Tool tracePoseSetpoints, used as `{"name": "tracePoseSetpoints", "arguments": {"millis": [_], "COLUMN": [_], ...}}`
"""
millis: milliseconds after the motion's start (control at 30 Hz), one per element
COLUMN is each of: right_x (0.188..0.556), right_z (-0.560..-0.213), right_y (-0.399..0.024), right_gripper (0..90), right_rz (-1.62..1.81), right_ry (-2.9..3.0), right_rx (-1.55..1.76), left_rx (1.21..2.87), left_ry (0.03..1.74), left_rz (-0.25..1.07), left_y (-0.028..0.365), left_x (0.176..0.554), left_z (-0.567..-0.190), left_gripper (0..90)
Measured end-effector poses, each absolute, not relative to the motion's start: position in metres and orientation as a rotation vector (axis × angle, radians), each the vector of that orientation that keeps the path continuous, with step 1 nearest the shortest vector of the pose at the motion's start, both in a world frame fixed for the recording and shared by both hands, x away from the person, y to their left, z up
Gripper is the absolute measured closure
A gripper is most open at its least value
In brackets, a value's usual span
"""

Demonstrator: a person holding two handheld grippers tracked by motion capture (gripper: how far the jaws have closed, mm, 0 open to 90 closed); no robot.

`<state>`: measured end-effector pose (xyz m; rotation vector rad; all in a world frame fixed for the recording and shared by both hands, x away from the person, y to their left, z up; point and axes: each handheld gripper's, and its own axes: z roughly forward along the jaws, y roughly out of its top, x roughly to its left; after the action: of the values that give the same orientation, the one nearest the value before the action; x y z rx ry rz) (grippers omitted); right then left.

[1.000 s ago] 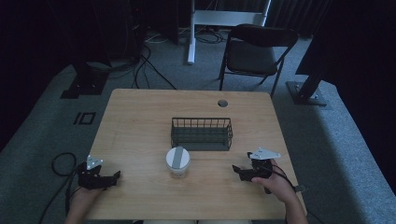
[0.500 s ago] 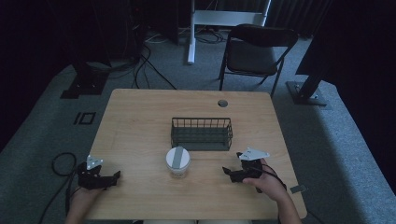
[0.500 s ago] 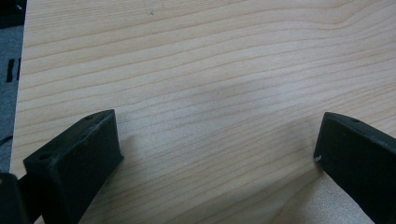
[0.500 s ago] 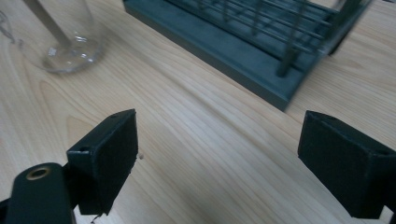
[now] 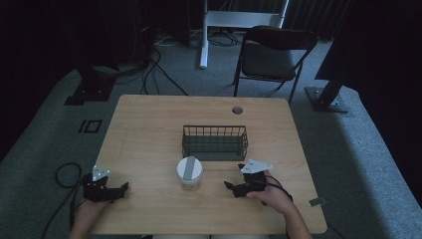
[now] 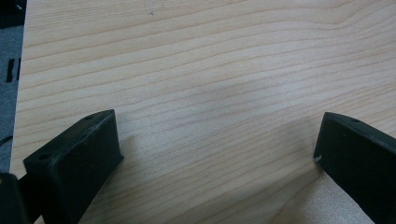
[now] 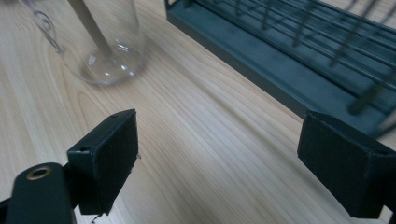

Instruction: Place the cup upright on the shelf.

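High view: one jar [image 5: 189, 172], one basket [image 5: 215, 142]; two grippers, left [image 5: 119, 188], right [image 5: 229, 186], both agape.

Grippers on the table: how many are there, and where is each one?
2. The left gripper is near the table's front left corner; the right gripper is front right, beside the jar.

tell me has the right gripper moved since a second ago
Yes. In the high view the right gripper has slid left along the table, away from the table's right edge and toward the jar, below the wire basket.

Matt wood table [image 5: 149, 129]; clear glass jar [image 7: 100, 42]; wire basket [image 5: 215, 142].
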<state>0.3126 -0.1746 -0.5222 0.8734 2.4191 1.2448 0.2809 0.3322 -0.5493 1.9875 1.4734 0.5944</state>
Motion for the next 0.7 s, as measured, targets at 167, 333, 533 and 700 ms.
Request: {"name": "tracePoseSetpoints", "arguments": {"millis": [167, 333, 533, 700], "right_x": [0.313, 0.313, 0.313, 0.312], "right_z": [-0.522, -0.52, -0.52, -0.52], "right_y": [-0.161, -0.149, -0.137, -0.127], "right_gripper": [12.3, 12.3, 12.3, 12.3], "right_rz": [1.261, 1.288, 1.306, 1.328], "right_ry": [2.436, 2.444, 2.462, 2.473], "right_rx": [0.84, 0.798, 0.75, 0.72], "left_rx": [1.987, 1.987, 1.987, 1.987], "left_ry": [1.473, 1.473, 1.473, 1.473], "left_rz": [0.595, 0.594, 0.594, 0.594], "left_y": [0.332, 0.332, 0.332, 0.332], "left_x": [0.281, 0.281, 0.281, 0.281], "left_z": [-0.549, -0.549, -0.549, -0.549], "left_gripper": [0.5, 0.5, 0.5, 0.5]}}
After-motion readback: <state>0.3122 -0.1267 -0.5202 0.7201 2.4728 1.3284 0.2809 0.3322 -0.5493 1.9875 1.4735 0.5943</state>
